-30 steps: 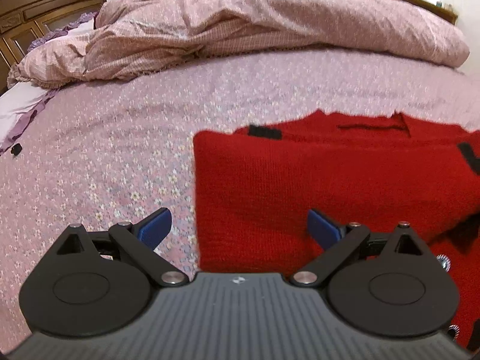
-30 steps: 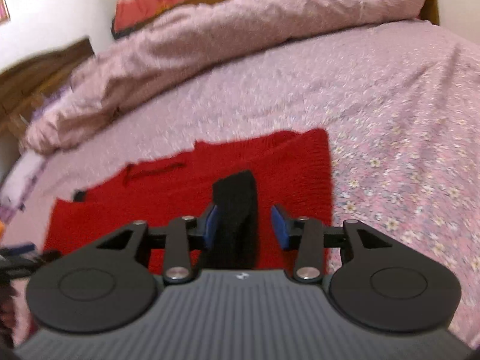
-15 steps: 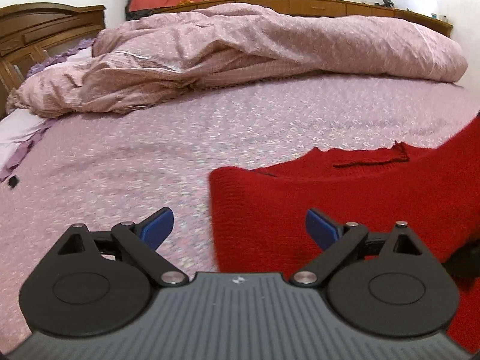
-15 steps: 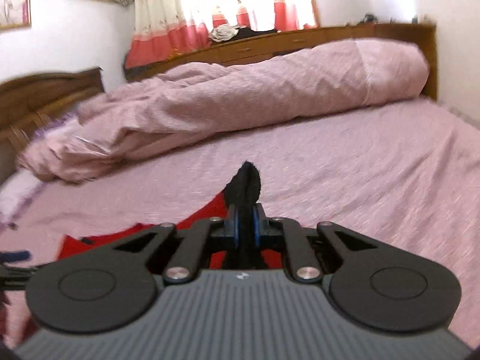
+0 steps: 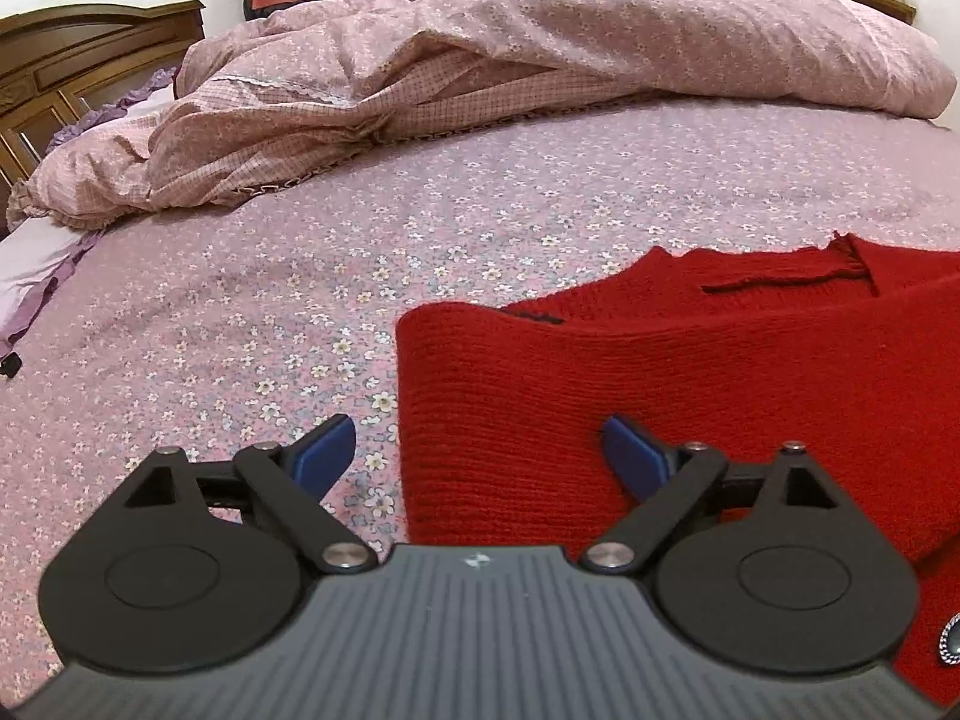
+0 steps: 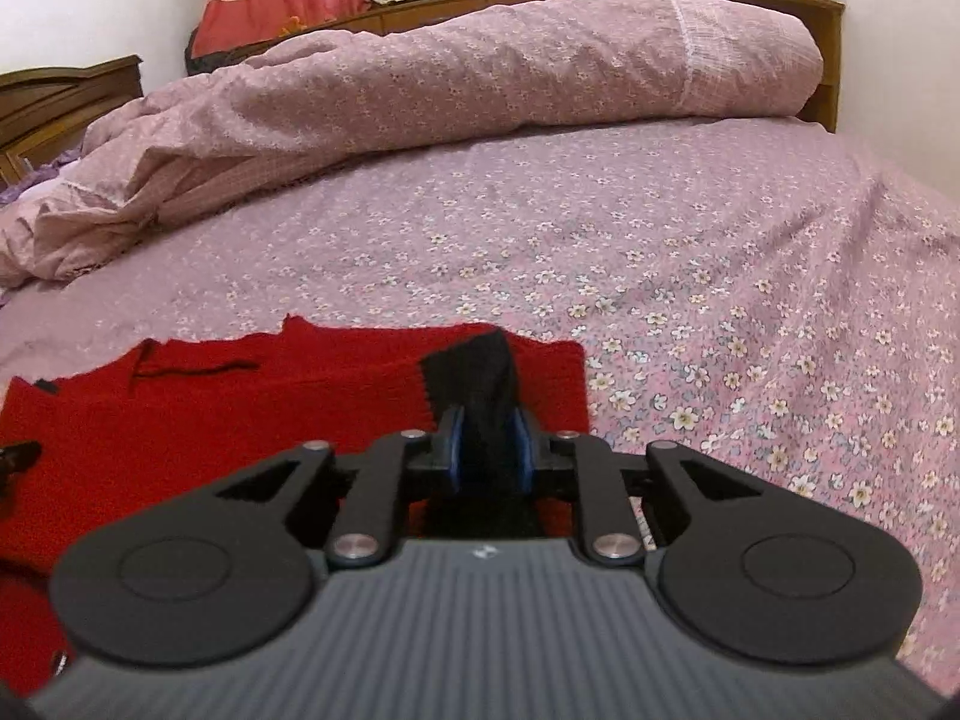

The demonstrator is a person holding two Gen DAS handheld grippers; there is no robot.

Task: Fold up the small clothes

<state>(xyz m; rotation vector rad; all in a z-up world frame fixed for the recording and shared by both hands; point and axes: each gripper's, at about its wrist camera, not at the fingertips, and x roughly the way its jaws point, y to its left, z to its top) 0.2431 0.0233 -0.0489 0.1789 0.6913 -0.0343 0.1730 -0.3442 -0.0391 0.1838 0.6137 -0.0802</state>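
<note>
A red knit sweater [image 5: 660, 372] lies flat on the flowered bed sheet [image 5: 240, 300], neckline to the far side. My left gripper [image 5: 477, 429] hangs open low over its left folded edge, one blue pad over the sheet and the other over the knit, with nothing gripped. In the right wrist view the sweater [image 6: 240, 414] fills the lower left. Its black sleeve cuff [image 6: 474, 372] stands up between the blue pads of my right gripper [image 6: 487, 450], over the sweater's right part. Those jaws are opening slightly, and the pads still touch the cuff.
A rumpled pink duvet [image 5: 480, 60] is heaped along the far side of the bed. A wooden headboard [image 5: 72, 66] stands at the left. A silver button [image 5: 951, 642] shows at the sweater's near right edge. Bare sheet [image 6: 750, 330] stretches to the right of the sweater.
My right gripper closed on the black cuff, lifted it, then brought it back down over the sweater. The left gripper stayed open and shifted, so the sweater's edge now sits further right in its view.
</note>
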